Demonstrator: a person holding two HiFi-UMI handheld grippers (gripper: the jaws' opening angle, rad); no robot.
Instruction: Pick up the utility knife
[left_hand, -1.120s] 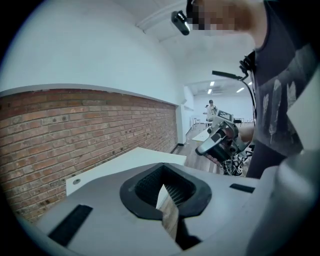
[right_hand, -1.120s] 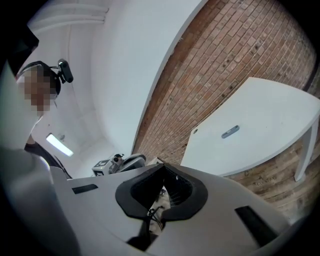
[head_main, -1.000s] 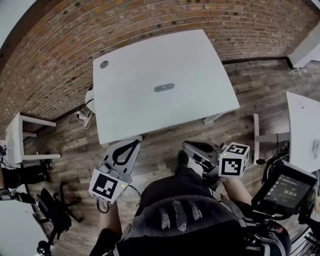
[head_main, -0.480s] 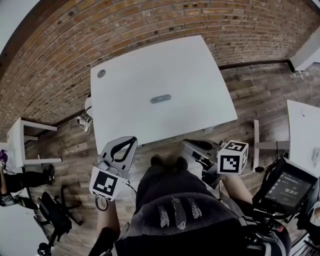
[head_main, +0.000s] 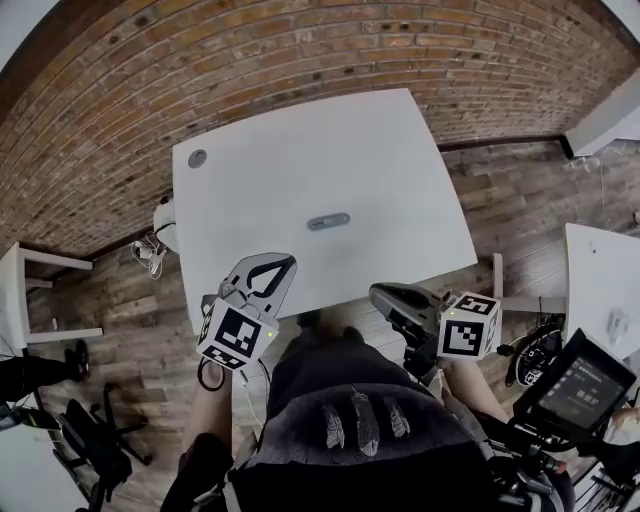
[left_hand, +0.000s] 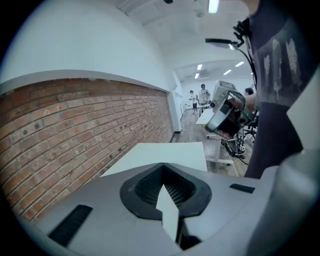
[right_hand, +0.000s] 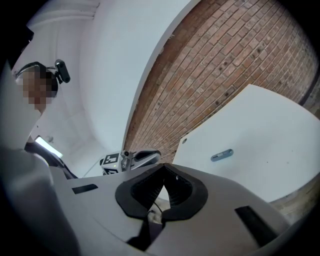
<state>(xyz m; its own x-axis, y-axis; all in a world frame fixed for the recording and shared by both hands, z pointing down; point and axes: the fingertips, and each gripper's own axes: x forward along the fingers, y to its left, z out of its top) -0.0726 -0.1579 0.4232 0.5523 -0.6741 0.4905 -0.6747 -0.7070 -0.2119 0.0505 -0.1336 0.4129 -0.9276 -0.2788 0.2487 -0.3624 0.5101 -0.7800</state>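
Note:
The grey utility knife (head_main: 328, 221) lies flat near the middle of the white table (head_main: 380, 160). It also shows in the right gripper view as a small grey bar (right_hand: 221, 155). My left gripper (head_main: 284, 263) is shut and empty, with its tip just over the table's near edge, short of the knife and to its left. My right gripper (head_main: 379, 292) is shut and empty too, and hovers off the near edge, below and right of the knife. In the left gripper view the shut left gripper (left_hand: 162, 169) faces the table top (left_hand: 170, 152), and no knife shows there.
A grey cable grommet (head_main: 196, 158) sits in the table's far left corner. A brick wall (head_main: 250, 60) runs behind the table. A second white table (head_main: 600, 280) stands at the right, with a screen (head_main: 580, 385) below it. An office chair (head_main: 100, 445) stands at the lower left.
Both grippers have moved toward the table. The left one went further and its tip now overlaps the near edge. The person has stepped closer. The knife has not moved.

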